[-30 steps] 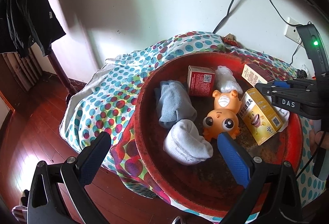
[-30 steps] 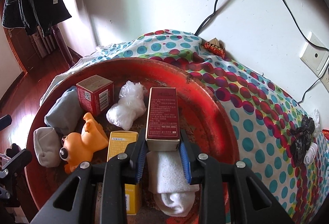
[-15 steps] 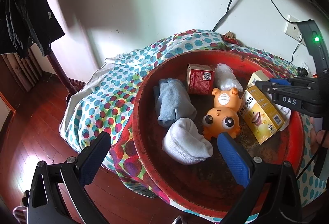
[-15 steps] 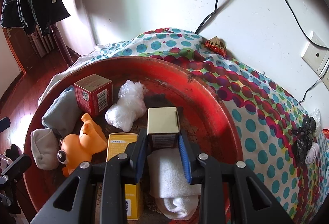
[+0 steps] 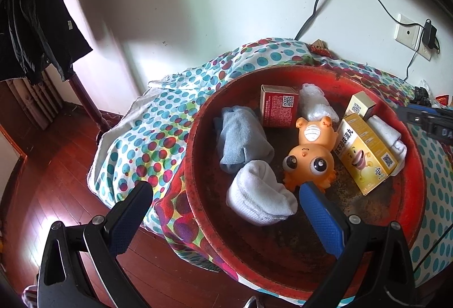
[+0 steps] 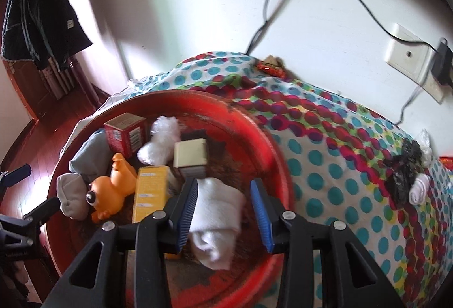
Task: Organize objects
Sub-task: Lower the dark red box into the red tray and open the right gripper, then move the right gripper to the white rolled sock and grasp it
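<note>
A red basin [image 5: 416,166] [image 6: 266,144] sits on a polka-dot cloth. It holds a red box [image 5: 279,110], a blue sock [image 5: 240,138], a white sock [image 5: 257,197], an orange toy [image 5: 310,158], a yellow box [image 5: 365,152], a plastic bag [image 5: 314,104], a white towel [image 6: 216,211] and a cream-topped box [image 6: 190,156] [image 5: 362,105] standing upright. My right gripper [image 6: 225,190] is open above the white towel, just behind the cream-topped box and empty. My left gripper [image 5: 223,193] is open and empty over the basin's near left rim.
The polka-dot cloth [image 6: 339,166] covers the surface to the right, with a black bag [image 6: 405,172] and a small white roll [image 6: 419,189] on it. A wall socket [image 6: 407,56] and cables hang behind. Dark wooden floor [image 5: 56,166] lies at left.
My right gripper stood the red box on end in the basin, opened, let it go and drew back. The left gripper stayed open and barely moved.
</note>
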The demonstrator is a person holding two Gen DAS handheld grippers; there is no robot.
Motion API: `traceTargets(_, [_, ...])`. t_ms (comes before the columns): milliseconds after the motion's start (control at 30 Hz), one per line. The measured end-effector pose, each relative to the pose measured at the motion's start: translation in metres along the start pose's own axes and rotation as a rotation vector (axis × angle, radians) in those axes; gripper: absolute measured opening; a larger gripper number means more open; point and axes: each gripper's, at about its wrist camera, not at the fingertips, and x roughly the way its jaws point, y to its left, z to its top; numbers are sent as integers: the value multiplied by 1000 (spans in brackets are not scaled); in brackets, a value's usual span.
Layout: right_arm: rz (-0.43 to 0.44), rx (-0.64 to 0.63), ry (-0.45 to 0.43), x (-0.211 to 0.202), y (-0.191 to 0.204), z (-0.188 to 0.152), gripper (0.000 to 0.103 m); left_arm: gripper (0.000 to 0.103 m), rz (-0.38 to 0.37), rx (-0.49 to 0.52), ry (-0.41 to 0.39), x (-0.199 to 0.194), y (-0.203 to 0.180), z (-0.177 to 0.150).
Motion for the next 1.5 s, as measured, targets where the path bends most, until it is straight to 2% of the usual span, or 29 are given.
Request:
traceTargets(133, [-38,79,-9,-13,-41,-12,41,103,15,14,0,1,-3,-1])
traceTargets(533, [-264,307,-1,-39,-191,-52,41,103,35,45,-6,0,-12,-2])
traceTargets(733, [-309,431,-2,-42,-246,-58,41,103,67,72,1,3,-16,-4])
traceTargets(933, [-276,522,-13,-32,-276,-54,41,103,77,60,-40,4,-15,-5])
traceTargets(1133, [-242,600,-15,-10,-297,-50,41,103,49,45,-61,3,-13,-5])
traceTargets(1300, [-199,682,-29,7,-309,-49,52,103,69,75,-41,10,-20,-7])
traceTargets(1500, [-185,669,-8,28,-308,-44,52,103,78,96,-30,13,-24,-8])
